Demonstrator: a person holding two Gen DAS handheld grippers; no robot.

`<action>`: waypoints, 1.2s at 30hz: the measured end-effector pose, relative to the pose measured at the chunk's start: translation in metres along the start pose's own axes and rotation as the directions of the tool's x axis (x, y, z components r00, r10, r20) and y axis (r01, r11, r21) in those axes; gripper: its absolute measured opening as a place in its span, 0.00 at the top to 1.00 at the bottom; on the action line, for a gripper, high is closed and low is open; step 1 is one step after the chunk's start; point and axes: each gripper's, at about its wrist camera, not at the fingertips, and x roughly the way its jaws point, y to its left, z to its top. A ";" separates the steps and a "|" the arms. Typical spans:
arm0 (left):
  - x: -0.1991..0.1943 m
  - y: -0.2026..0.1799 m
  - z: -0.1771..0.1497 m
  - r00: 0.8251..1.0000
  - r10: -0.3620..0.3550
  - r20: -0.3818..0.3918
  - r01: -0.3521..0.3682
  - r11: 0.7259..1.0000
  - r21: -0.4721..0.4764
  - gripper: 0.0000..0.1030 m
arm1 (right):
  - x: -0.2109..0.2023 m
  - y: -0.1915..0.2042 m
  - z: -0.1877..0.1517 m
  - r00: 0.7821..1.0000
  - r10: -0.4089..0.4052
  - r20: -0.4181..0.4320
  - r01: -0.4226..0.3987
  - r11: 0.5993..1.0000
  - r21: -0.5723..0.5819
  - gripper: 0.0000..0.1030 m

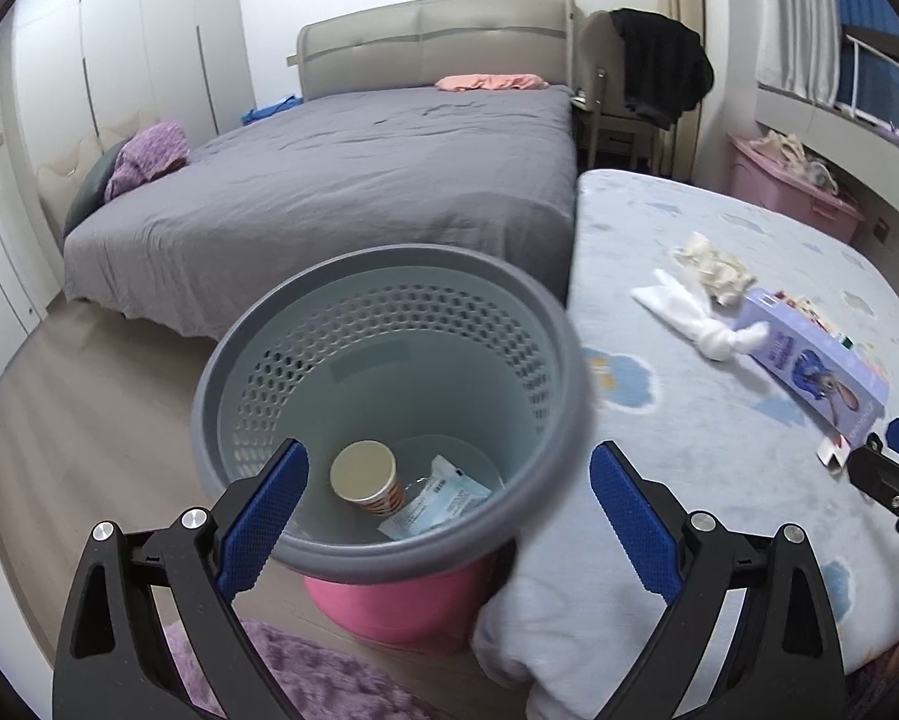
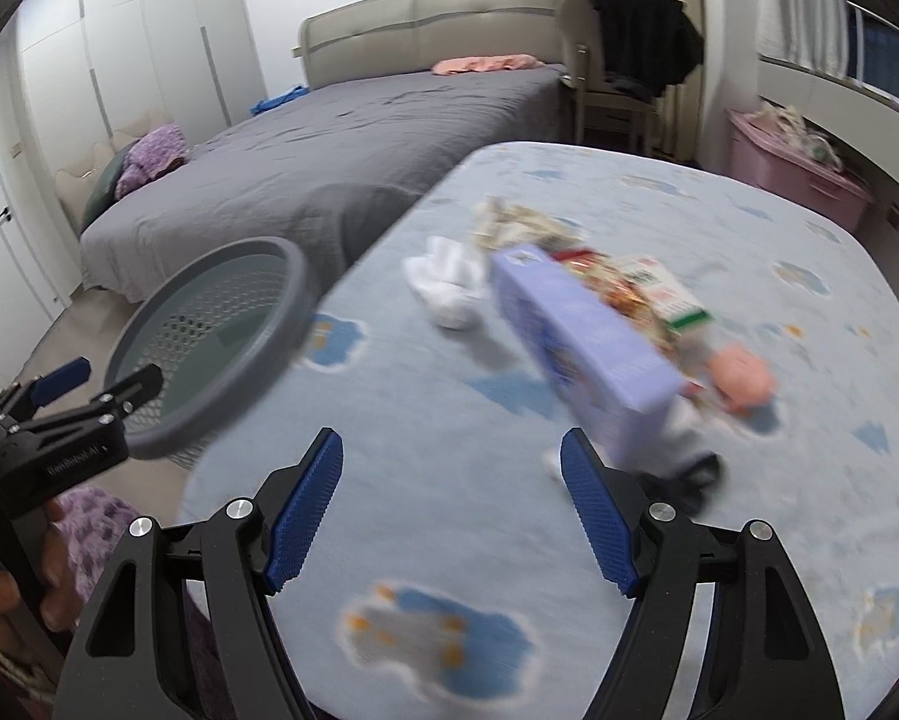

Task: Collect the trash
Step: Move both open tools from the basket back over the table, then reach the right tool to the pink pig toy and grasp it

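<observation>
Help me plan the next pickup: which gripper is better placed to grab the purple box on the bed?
Right. The right gripper is open and empty over the bed, with the purple box just ahead. The left gripper faces the waste basket.

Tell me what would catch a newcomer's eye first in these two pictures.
The grey perforated bin fills the middle of the left wrist view, with a paper cup and a wrapper at its bottom. To its right, on the pale blue cloud-patterned bed, lies a heap of trash led by a purple box.
</observation>
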 end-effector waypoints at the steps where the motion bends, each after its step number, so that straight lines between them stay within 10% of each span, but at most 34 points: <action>1: -0.001 -0.005 0.001 1.000 -0.005 -0.004 0.005 1.000 0.003 0.09 | -0.004 -0.008 -0.003 1.000 -0.010 0.003 0.010 1.000 0.007 0.30; 16: -0.014 -0.079 0.026 0.998 -0.047 -0.029 0.048 0.998 0.030 0.09 | -0.007 -0.137 0.006 0.992 -0.124 -0.032 0.126 0.987 0.099 0.30; 36: -0.002 -0.165 0.048 0.994 -0.079 -0.080 0.082 0.996 0.037 0.09 | 0.065 -0.167 0.037 0.990 -0.079 -0.114 0.082 0.996 0.020 0.30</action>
